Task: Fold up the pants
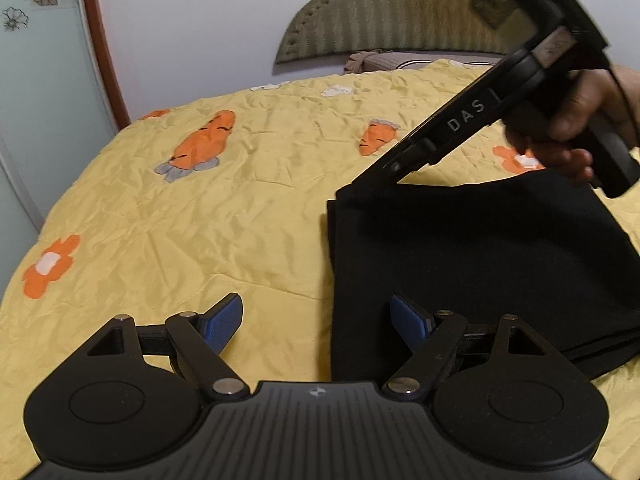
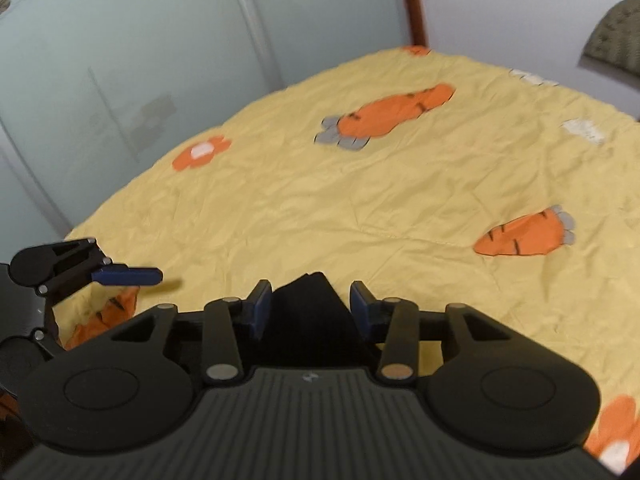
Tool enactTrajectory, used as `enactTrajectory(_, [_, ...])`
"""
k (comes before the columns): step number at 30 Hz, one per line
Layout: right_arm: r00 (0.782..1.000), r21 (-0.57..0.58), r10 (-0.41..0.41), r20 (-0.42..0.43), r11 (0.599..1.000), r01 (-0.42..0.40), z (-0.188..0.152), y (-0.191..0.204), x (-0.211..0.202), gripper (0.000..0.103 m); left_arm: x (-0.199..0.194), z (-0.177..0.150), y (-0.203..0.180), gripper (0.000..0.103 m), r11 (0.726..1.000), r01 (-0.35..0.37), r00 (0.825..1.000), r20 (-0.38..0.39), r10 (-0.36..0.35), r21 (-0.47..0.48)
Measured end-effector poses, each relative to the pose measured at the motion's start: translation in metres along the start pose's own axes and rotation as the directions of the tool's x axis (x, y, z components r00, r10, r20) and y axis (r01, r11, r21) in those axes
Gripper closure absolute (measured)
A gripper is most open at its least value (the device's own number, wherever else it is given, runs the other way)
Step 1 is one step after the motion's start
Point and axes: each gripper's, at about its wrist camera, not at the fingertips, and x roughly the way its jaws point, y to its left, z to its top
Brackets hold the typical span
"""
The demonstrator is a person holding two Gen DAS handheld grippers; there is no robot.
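Note:
The black pants (image 1: 480,264) lie folded into a flat stack on the yellow bedspread (image 1: 240,208), at the right of the left wrist view. My left gripper (image 1: 316,322) is open and empty at the stack's near left edge, one blue pad over the bedspread, the other over the cloth. My right gripper (image 2: 310,308) is open over the stack's far left corner (image 2: 312,312), which sits between its pads. Its body also shows in the left wrist view (image 1: 472,116), held by a hand. The left gripper also shows at the left of the right wrist view (image 2: 128,276).
The bedspread has orange carrot (image 1: 204,140) and flower (image 1: 50,266) prints. A padded headboard (image 1: 400,12) and pillow stand at the back wall. A frosted glass wardrobe door (image 2: 120,80) runs along the bed's left side.

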Motion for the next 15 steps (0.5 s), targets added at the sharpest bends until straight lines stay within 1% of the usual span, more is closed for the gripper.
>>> enactTrajectory(3, [0.995,0.001,0.086,-0.05,0.996,-0.086,0.002,-0.008,0.013,0.062,0.002,0.001,0.004,0.023,0.997,0.069,0.998,-0.006,-0.069,-0.024])
enactTrajectory(4, [0.993,-0.006,0.099,-0.066,0.995,-0.1,0.003,-0.01,0.017,0.062,0.004,0.001,0.005,0.03,0.995,0.091,0.996,-0.011,-0.091,-0.038])
enactTrajectory(6, [0.985,0.0,0.132,-0.111,0.991,-0.133,0.005,-0.014,0.027,0.062,0.007,0.002,0.007,0.038,0.989,0.137,0.99,-0.017,-0.138,-0.064])
enactTrajectory(8, [0.981,-0.012,0.153,-0.122,0.988,-0.156,0.006,-0.015,0.031,0.061,0.008,0.002,0.009,0.043,0.983,0.161,0.987,-0.016,-0.163,-0.083])
enactTrajectory(9, [0.978,-0.025,0.172,-0.116,0.984,-0.176,0.006,-0.015,0.03,0.065,0.009,0.002,0.009,0.046,0.981,0.17,0.985,-0.015,-0.172,-0.09])
enactTrajectory(10, [0.977,-0.048,0.187,-0.106,0.98,-0.192,0.006,-0.012,0.029,0.072,0.01,0.003,0.01,0.049,0.98,0.178,0.984,-0.015,-0.18,-0.094])
enactTrajectory(13, [0.978,-0.077,0.186,-0.099,0.978,-0.194,0.005,-0.011,0.025,0.087,0.01,0.003,0.01,0.055,0.976,0.189,0.981,-0.013,-0.191,-0.109])
enactTrajectory(15, [0.98,-0.077,0.176,-0.088,0.98,-0.183,0.005,-0.01,0.023,0.089,0.009,0.003,0.009,0.058,0.975,0.191,0.981,-0.012,-0.193,-0.114])
